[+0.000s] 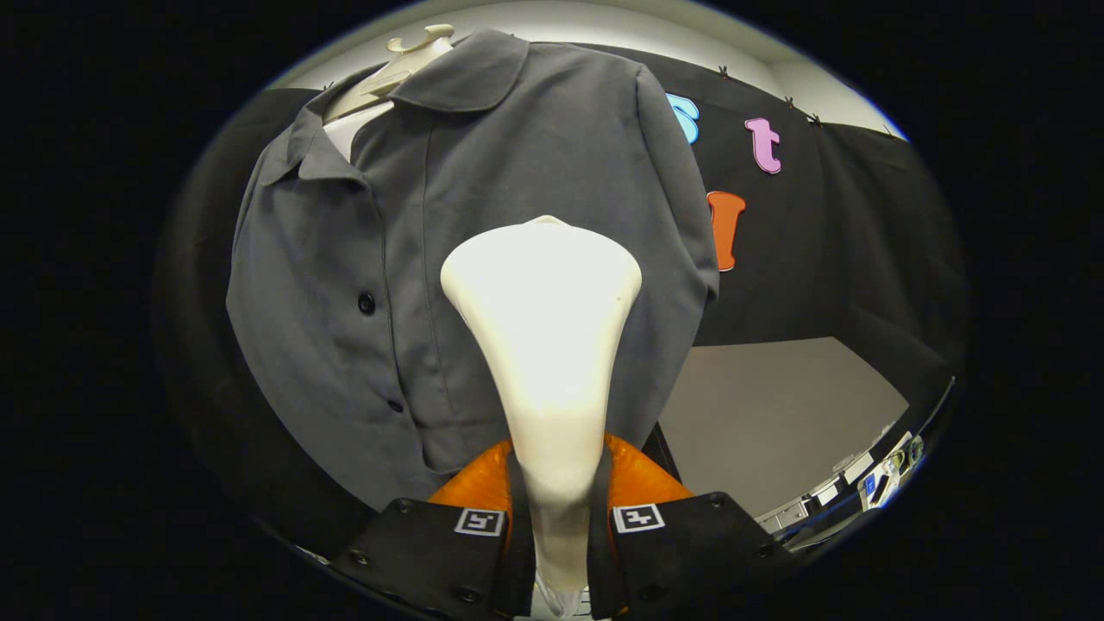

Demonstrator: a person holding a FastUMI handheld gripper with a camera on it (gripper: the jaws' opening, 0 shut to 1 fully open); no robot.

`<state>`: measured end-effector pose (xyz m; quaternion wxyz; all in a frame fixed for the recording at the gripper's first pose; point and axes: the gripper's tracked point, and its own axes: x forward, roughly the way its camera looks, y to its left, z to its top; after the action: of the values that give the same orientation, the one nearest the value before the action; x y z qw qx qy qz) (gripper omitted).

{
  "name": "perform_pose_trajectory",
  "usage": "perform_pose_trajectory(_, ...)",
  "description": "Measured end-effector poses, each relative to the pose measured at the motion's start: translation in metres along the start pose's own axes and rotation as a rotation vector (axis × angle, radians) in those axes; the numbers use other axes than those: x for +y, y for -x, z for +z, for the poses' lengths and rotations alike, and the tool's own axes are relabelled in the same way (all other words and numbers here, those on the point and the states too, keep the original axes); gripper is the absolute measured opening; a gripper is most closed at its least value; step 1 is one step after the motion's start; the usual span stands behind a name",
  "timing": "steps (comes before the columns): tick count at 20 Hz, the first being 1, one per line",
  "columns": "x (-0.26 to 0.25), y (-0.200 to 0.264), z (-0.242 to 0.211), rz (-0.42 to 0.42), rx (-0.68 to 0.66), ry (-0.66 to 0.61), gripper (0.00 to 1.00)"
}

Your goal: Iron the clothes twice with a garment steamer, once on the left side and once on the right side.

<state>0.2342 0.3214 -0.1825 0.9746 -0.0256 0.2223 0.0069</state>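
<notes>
Jaws grip steamer (542,345) before shirt (483,216), grey floor (768,414) beyond.

The white garment steamer (543,345) looks like smooth, glossy plastic; the grey button-front shirt (448,216) is matt woven cloth on a cream plastic hanger (405,60).

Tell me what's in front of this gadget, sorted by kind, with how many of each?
Grey shirt, hung up: 1
Pale hanger under its collar: 1
Dark shirt buttons that show: 2
White garment steamer, clamped between the fingers of the gripper, head against the shirt front: 1
Total: 5
</notes>
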Motion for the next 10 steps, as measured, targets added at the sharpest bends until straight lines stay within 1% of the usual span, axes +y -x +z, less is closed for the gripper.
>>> perform_pose_trajectory(4,-0.001,-0.009,-0.018,-0.026,0.034,-0.013,0.32)
perform_pose_trajectory(10,0.000,-0.015,-0.041,-0.038,0.079,-0.014,0.32)
